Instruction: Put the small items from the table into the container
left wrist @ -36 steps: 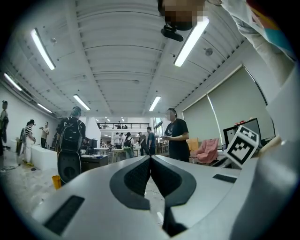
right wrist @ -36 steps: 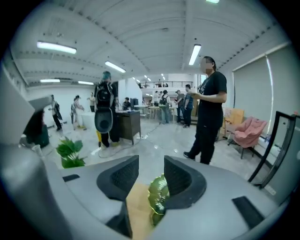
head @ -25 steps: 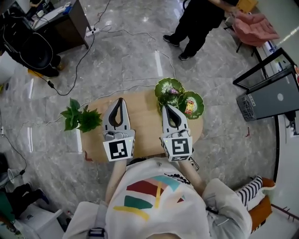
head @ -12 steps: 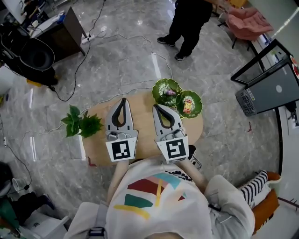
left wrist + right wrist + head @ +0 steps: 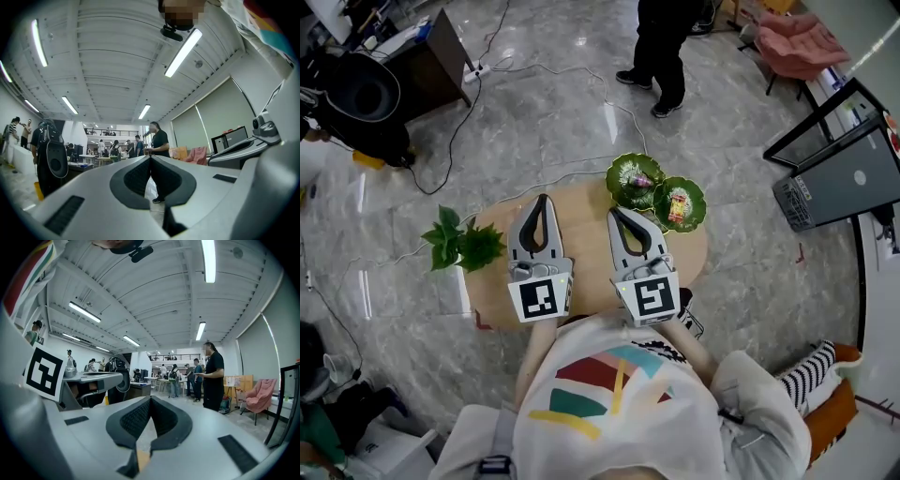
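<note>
Head view: the left gripper and the right gripper are held side by side above the wooden table. Two green dishes touch each other at the table's far right edge. Each holds small items. A plant stands at the left edge.

Left gripper view: jaws pressed together, nothing between them.

Right gripper view: jaws pressed together and empty. A person in black stands beyond.
</note>
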The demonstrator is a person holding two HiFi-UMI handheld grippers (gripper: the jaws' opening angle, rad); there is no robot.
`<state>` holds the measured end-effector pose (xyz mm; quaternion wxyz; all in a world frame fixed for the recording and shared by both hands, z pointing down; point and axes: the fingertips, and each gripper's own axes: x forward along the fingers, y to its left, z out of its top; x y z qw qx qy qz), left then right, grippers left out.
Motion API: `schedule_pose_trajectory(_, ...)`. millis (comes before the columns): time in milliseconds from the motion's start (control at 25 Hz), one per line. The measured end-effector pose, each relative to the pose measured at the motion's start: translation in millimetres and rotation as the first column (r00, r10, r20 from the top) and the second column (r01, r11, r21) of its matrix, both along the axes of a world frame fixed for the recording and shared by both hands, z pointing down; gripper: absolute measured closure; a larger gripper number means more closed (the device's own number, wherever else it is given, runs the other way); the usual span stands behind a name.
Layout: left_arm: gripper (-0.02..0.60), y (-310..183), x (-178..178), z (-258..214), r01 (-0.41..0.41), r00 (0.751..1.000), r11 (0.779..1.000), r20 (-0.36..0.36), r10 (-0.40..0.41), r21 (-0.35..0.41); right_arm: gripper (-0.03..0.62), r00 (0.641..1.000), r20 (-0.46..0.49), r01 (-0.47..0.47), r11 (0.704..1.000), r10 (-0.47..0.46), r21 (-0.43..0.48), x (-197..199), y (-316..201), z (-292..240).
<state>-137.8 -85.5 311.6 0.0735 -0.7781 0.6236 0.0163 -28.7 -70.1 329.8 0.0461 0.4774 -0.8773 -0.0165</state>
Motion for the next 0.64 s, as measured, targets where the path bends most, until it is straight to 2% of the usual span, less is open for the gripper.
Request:
schedule_pose_trajectory(280,0.572,2.5,-3.0,-5.5,0.023,1.000,0.999,0.008,-0.023,0.027,0.582,1.000,0.000,0.004,1.000,-0.004,-0.009,0.1,1.2,3.4)
schedule_pose_trajectory(480,0.572,4.0,-6.8,4.1,0.029,1.000,0.999,0.009,-0.029,-0.023,0.582,1.000,0.007,0.008,1.000,-0.007,-0.021,-0.7,1.4,4.5)
schedule_pose_trajectory(640,0.574,-0.2,-7.8,-7.1,0.033,0.999,0.999,0.002,-0.033,0.041,0.582,1.000,0.018,-0.003,1.000,0.003,-0.028,-0.8,-2.5,7.4)
